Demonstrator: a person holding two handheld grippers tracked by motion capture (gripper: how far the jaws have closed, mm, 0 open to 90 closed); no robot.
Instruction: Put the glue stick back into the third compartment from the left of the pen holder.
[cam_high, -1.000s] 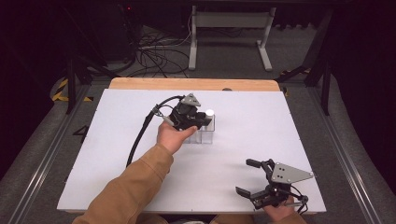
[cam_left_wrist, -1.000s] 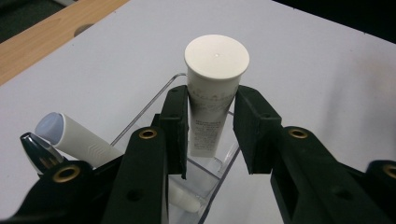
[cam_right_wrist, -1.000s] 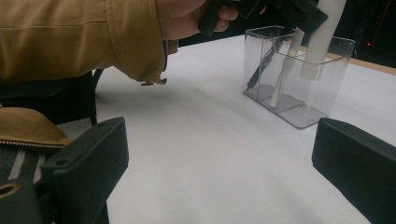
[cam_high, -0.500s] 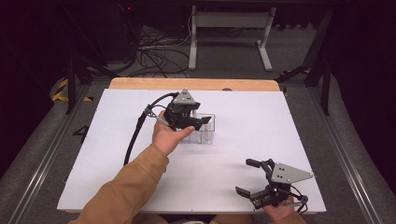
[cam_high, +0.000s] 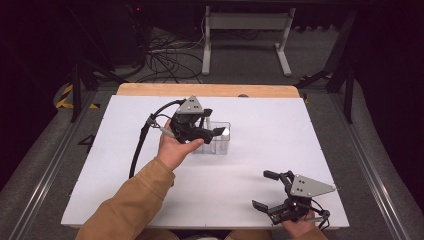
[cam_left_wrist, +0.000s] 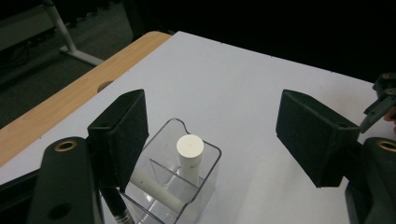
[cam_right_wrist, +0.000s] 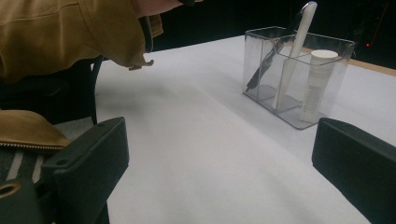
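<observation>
A clear compartment box (cam_high: 223, 145) stands mid-table. In it are an upright white cylinder (cam_left_wrist: 190, 148), a leaning white stick (cam_left_wrist: 154, 187) and a black pen (cam_left_wrist: 116, 211). My left gripper (cam_high: 214, 122) hovers just above the box's left side; its jaws have just been opening and hold nothing. In the left gripper view the left gripper (cam_left_wrist: 217, 116) stands wide, with the cylinder below and apart from both pads. My right gripper (cam_high: 264, 190) rests open near the table's front right. The right gripper view shows the box (cam_right_wrist: 261, 44), cylinder (cam_right_wrist: 317, 84), stick (cam_right_wrist: 294, 51) and pen (cam_right_wrist: 264, 65) beyond the right gripper (cam_right_wrist: 219, 158).
The white table top (cam_high: 300, 130) has a wooden strip (cam_high: 210, 90) along its far edge. A tan sleeve (cam_high: 130, 205) reaches in from the front left. A black cable (cam_high: 142, 140) trails from the left gripper. Metal rails run along both sides of the table.
My left gripper has opened, risen and drawn back to the left from the box, leaving the white cylinder upright inside. The right gripper has stayed put.
</observation>
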